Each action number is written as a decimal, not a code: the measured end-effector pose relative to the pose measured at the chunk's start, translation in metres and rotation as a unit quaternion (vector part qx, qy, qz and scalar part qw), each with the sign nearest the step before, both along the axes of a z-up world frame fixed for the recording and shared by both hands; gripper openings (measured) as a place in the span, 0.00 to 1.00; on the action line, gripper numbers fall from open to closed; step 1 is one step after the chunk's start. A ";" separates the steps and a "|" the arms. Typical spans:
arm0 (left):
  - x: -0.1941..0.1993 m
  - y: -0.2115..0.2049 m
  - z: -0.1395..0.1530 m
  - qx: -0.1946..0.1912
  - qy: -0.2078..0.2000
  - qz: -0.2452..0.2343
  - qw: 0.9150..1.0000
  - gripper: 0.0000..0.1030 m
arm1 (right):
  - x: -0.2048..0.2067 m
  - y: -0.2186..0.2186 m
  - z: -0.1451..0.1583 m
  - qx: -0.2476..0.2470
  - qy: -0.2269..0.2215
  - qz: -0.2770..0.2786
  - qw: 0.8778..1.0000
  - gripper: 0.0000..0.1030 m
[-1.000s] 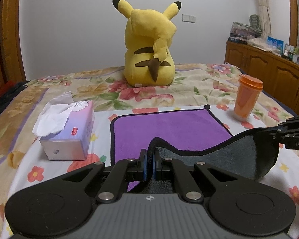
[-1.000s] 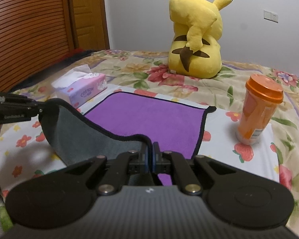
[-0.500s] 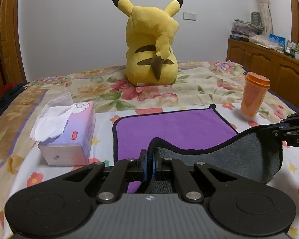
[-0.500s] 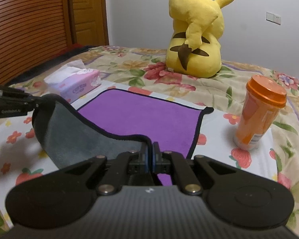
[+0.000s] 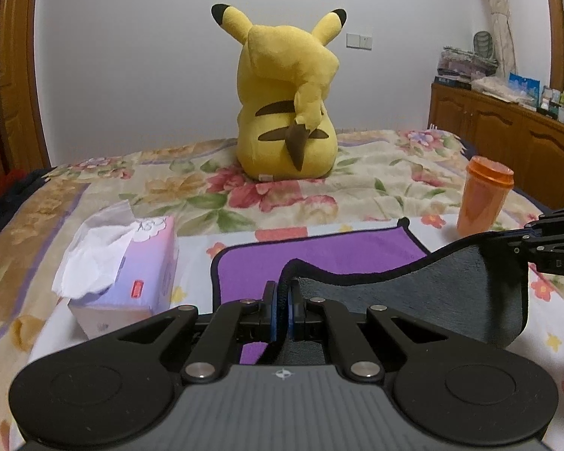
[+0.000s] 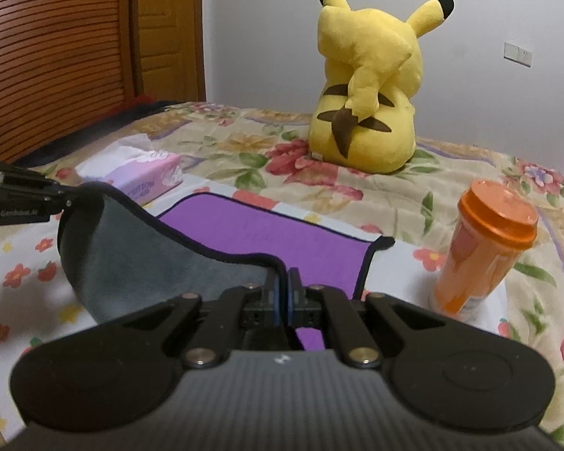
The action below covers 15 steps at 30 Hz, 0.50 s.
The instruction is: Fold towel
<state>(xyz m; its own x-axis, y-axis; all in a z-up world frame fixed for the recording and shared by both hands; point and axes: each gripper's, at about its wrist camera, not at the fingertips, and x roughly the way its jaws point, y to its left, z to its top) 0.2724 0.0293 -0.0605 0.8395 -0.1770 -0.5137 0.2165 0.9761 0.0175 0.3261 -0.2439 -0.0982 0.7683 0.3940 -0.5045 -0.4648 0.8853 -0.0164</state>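
A purple towel [image 5: 319,259] with a grey underside and black hem lies on the flowered bed; it also shows in the right wrist view [image 6: 278,233]. Its near edge is lifted and hangs between the two grippers, grey side [image 5: 432,293] towards me. My left gripper [image 5: 282,297] is shut on the near left corner. My right gripper [image 6: 282,293] is shut on the near right corner. Each gripper shows at the edge of the other's view, the right one [image 5: 522,236] and the left one [image 6: 65,197]. The far half of the towel lies flat.
A tissue box [image 5: 128,278] stands left of the towel. An orange cup with a lid [image 6: 485,255] stands to its right. A yellow Pikachu plush [image 5: 285,112] sits behind. A wooden cabinet [image 5: 507,135] is at the far right, a wooden headboard [image 6: 49,49] at the left.
Both grippers have moved forward and a little lower with the lifted near edge. Less of the flat purple part shows; the plush and cup look nearer.
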 end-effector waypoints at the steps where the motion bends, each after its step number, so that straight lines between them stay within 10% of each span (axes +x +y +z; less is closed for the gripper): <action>1: 0.002 0.000 0.001 -0.001 -0.002 0.000 1.000 0.08 | 0.002 0.000 0.001 -0.001 -0.002 -0.001 1.000 0.04; 15: 0.030 -0.002 0.015 0.001 -0.028 0.005 1.000 0.08 | 0.023 0.006 0.008 -0.022 -0.020 -0.002 1.000 0.04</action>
<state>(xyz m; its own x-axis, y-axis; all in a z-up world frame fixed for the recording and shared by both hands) 0.3021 0.0272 -0.0458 0.8684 -0.1683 -0.4664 0.2062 0.9780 0.0310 0.3488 -0.2377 -0.0903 0.7898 0.3685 -0.4903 -0.4589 0.8854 -0.0736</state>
